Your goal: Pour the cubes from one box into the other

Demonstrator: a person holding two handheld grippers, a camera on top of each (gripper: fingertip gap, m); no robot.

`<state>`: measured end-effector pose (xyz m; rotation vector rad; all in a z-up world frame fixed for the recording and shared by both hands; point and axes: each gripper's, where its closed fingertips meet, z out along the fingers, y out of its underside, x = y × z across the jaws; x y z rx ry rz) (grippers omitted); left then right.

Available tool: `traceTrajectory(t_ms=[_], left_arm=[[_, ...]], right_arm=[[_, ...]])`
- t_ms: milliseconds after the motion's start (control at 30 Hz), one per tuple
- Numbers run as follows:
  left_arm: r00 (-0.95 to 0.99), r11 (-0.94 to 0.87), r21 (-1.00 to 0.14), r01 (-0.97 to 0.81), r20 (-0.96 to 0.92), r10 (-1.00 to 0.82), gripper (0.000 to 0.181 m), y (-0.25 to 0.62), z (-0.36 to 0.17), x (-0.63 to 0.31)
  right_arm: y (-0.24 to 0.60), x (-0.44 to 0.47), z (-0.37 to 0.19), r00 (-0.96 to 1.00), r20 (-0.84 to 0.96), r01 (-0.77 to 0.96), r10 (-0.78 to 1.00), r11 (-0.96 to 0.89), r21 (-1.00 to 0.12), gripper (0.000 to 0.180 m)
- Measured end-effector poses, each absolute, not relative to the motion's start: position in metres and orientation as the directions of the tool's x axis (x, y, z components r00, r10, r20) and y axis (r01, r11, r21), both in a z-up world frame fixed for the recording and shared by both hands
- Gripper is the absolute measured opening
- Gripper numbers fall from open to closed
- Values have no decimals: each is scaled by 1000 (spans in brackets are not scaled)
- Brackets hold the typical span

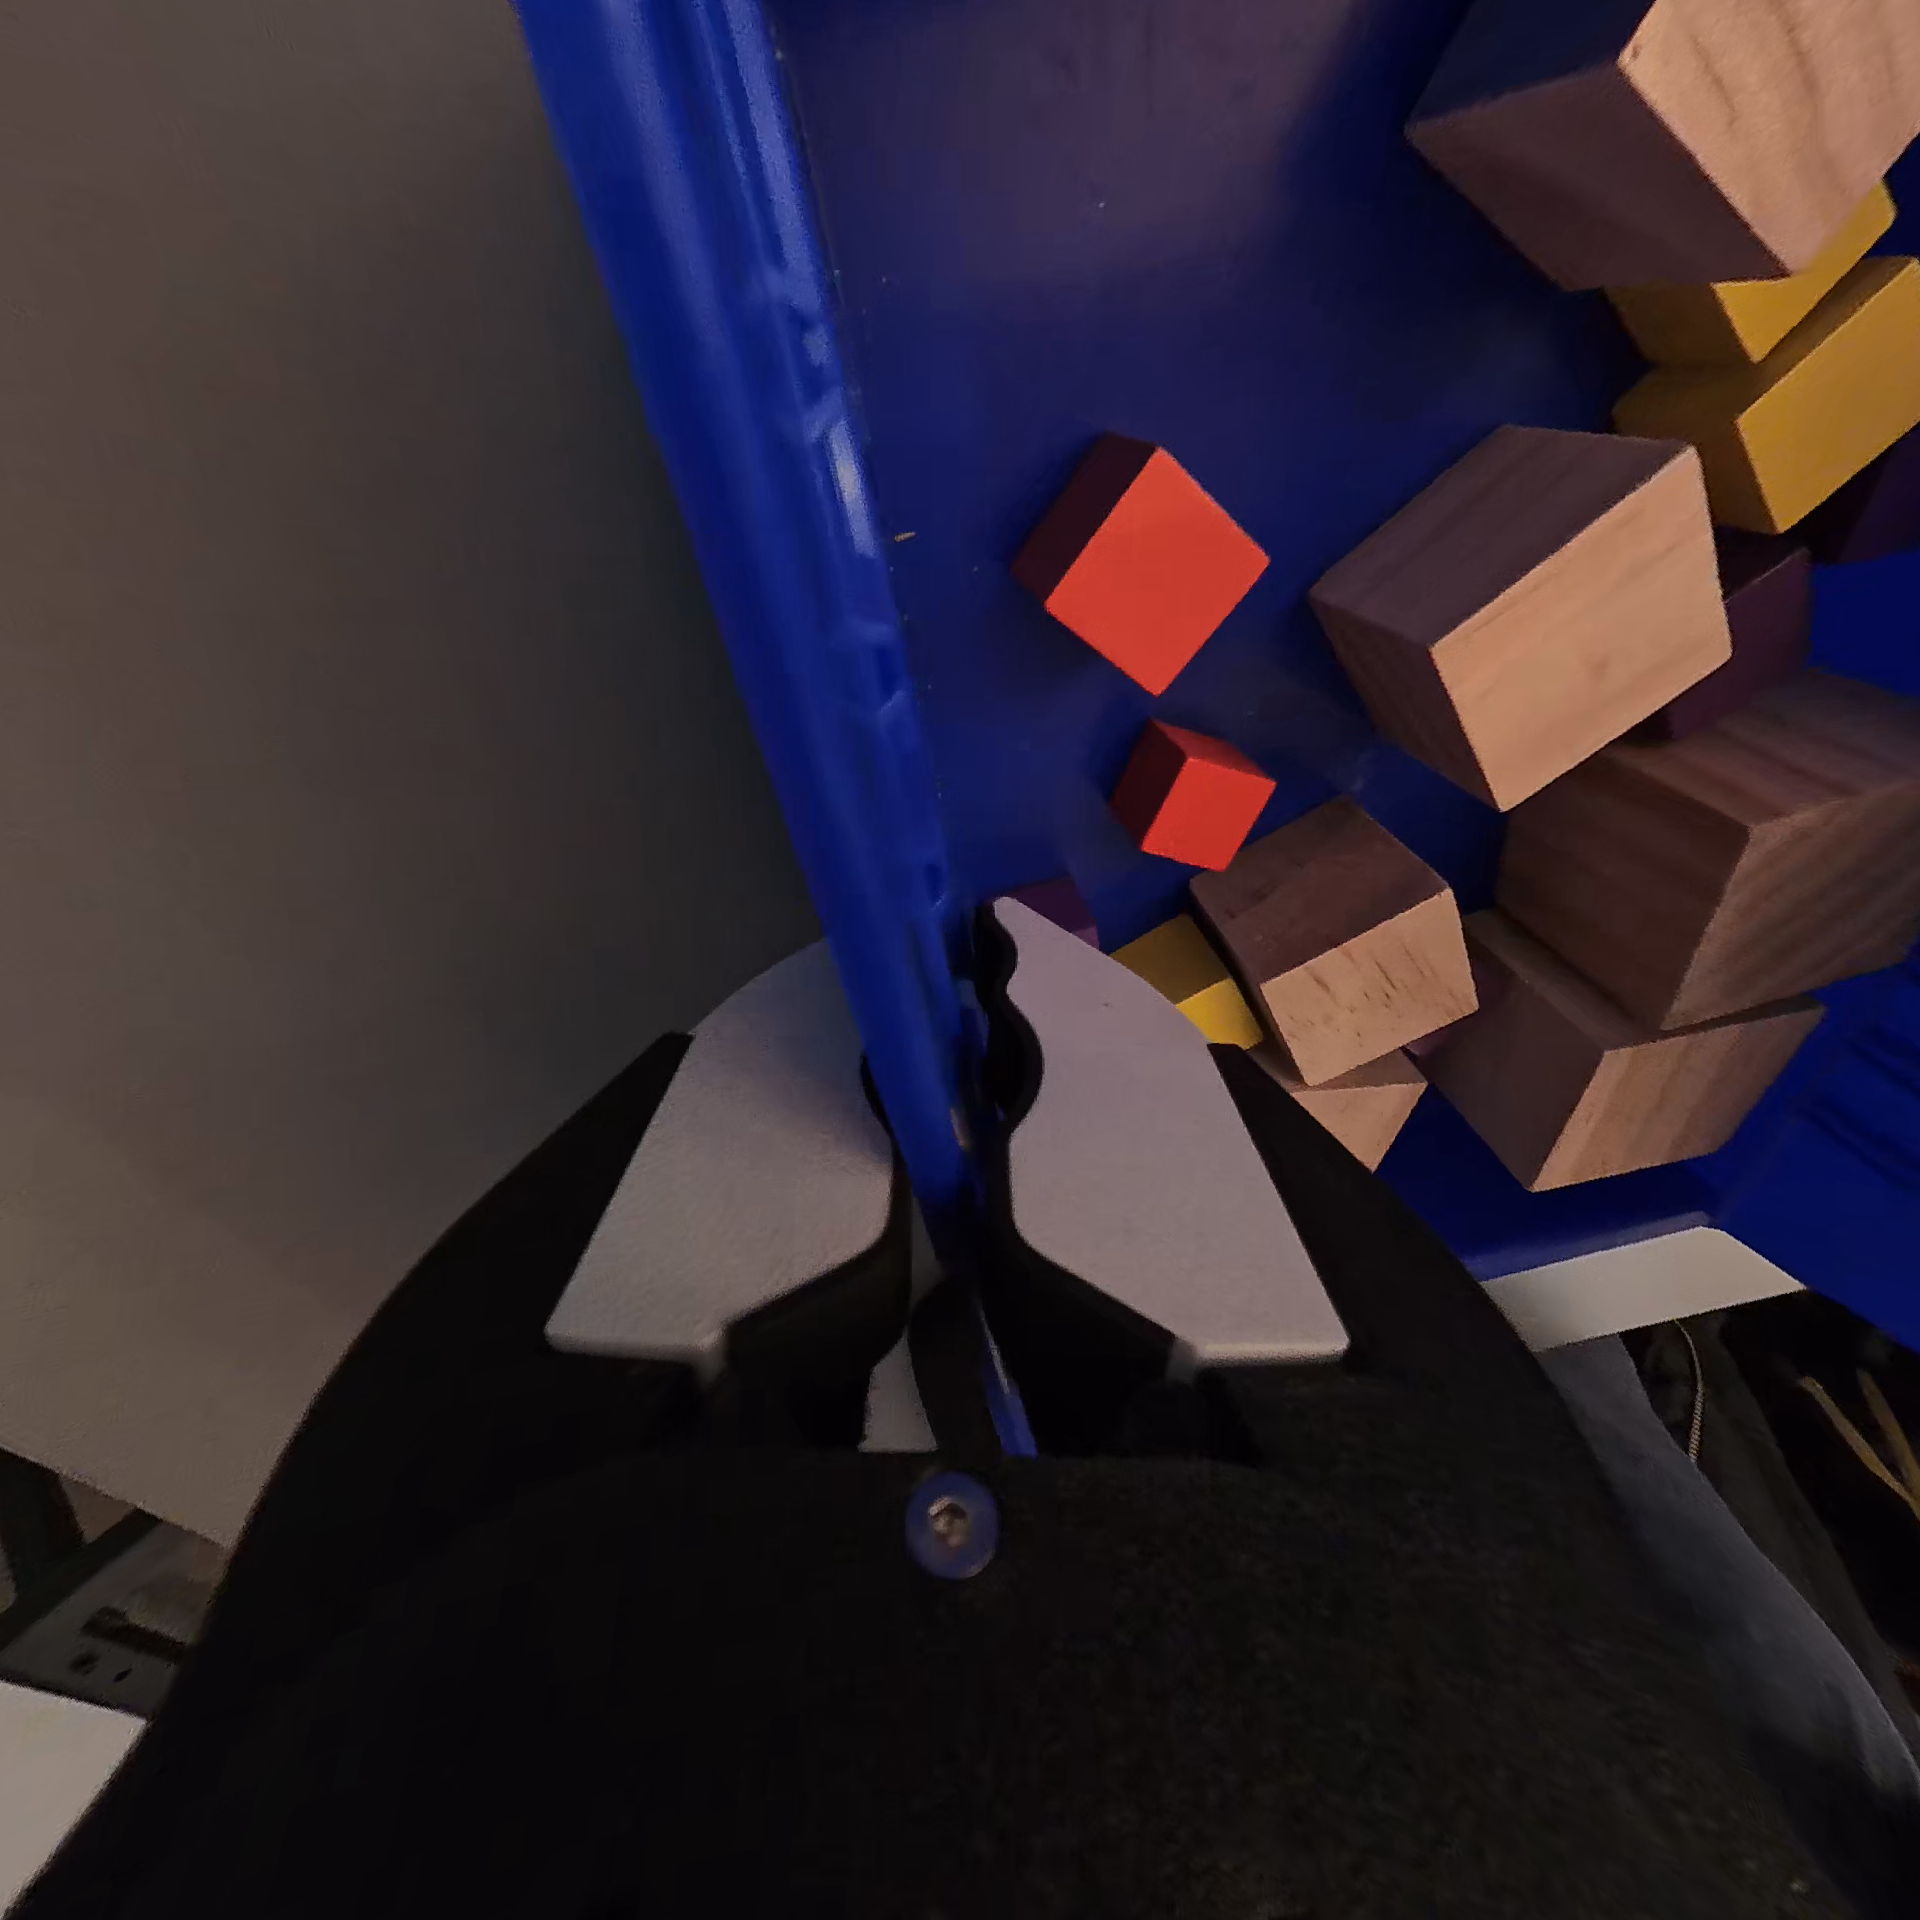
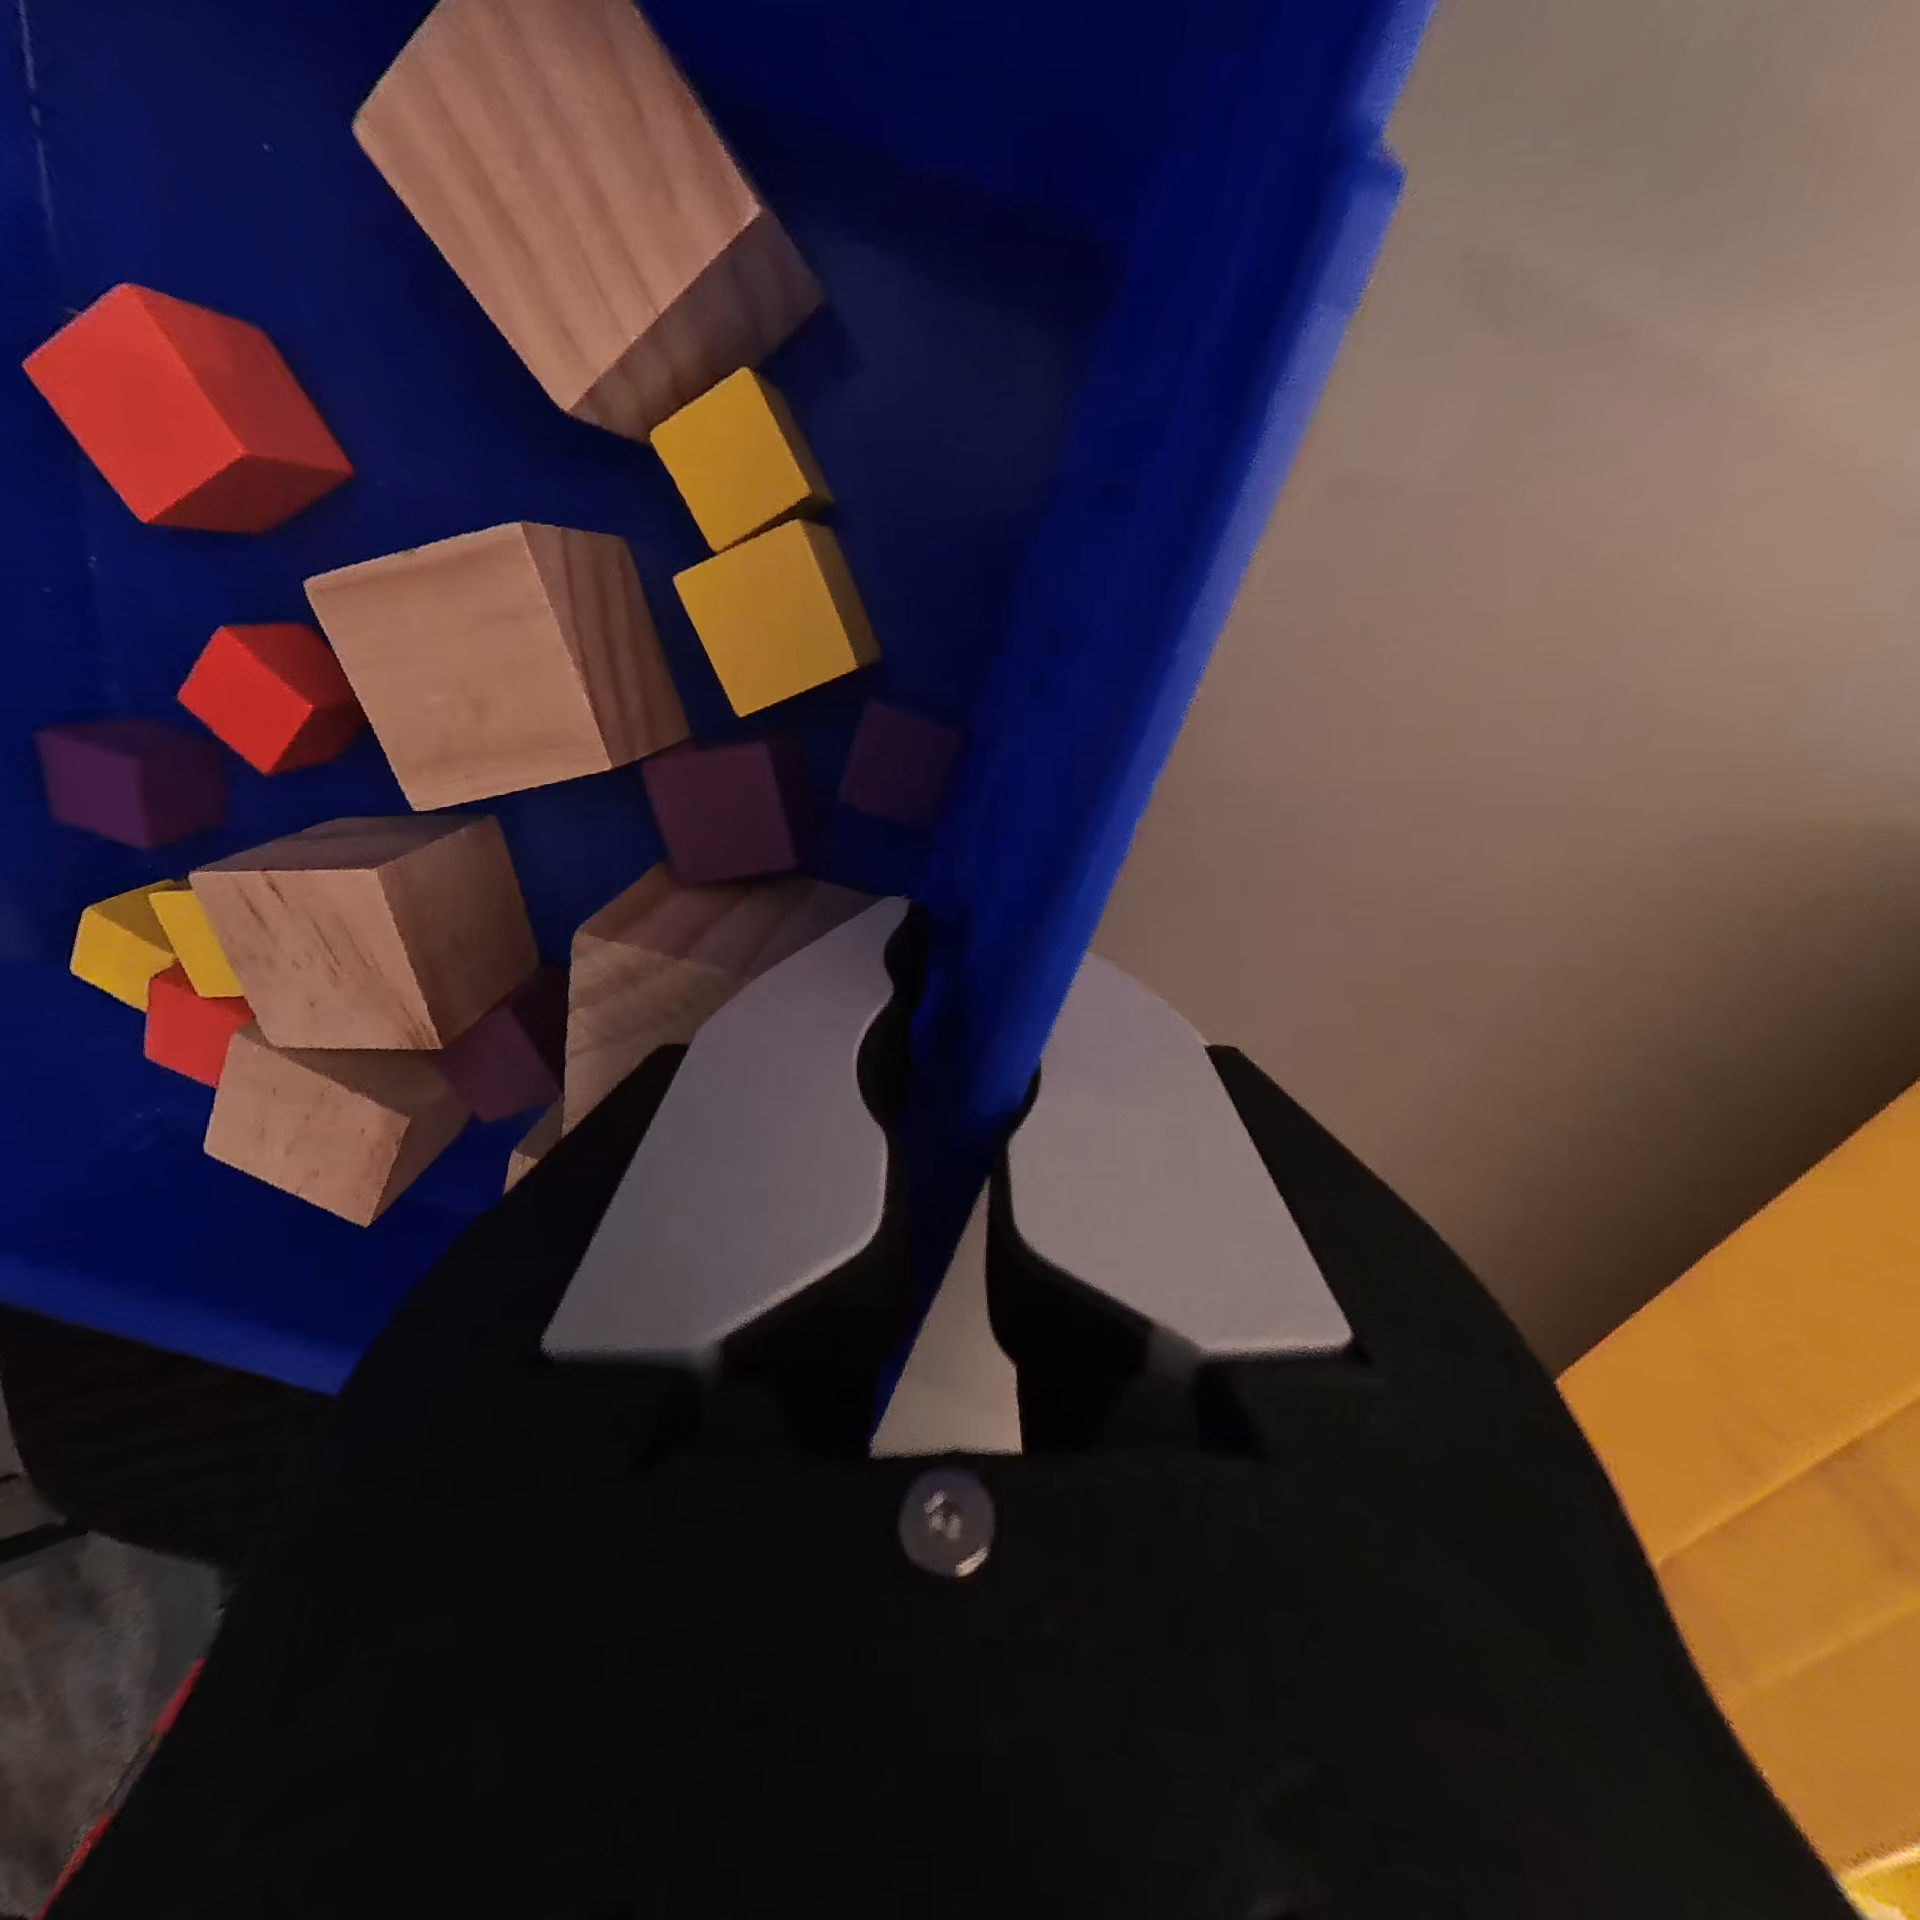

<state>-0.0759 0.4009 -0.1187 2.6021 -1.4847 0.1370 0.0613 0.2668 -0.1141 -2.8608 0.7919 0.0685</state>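
A blue box [image 1: 748, 436] is held tilted by both grippers. My left gripper [image 1: 961, 997] is shut on its left wall, one finger inside and one outside. My right gripper [image 2: 977, 997] is shut on its right wall [image 2: 1195, 520] the same way. Inside the box lie several cubes: plain wooden ones [image 1: 1527, 613] [image 2: 499, 665], red ones [image 1: 1143, 566] [image 2: 187, 410], yellow ones [image 1: 1808, 426] [image 2: 774, 613] and purple ones [image 2: 727, 810]. They are bunched toward the lower side of the box. A yellow box [image 2: 1766, 1455] shows at the lower right of the right wrist view.
A grey-beige surface [image 1: 312, 623] fills the space outside the blue box in both views [image 2: 1558, 623]. A white table edge [image 1: 1621, 1278] shows below the box in the left wrist view, with dark clutter [image 1: 1787, 1455] beneath it.
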Motion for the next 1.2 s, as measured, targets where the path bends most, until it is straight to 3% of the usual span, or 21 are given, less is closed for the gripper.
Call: traceTrajectory(t_ms=[400,533,700,933,1200], left_arm=[[523,-515,95,-852,129,-842,7,397,-111,-77],[497,-493,77,-867,58,-866,8,393,-80,-69],[458,-459,-18,-888,45,-888,8,370,-16,-27],[335,-348,-130,-929,112,-936,9,285,43,75],[153,-203,-191,-960,249,-956,11,160,44,185]], right_arm=[[267,56,-119,825,-197,-558,-530,-818,-137,8],[262,61,-101,820,-252,-556,-515,-820,-135,8],[241,102,-37,835,-237,-544,-496,-807,-229,8],[149,196,43,817,-114,-571,-566,-762,-305,7],[12,290,73,743,28,-633,-669,-716,-295,8]])
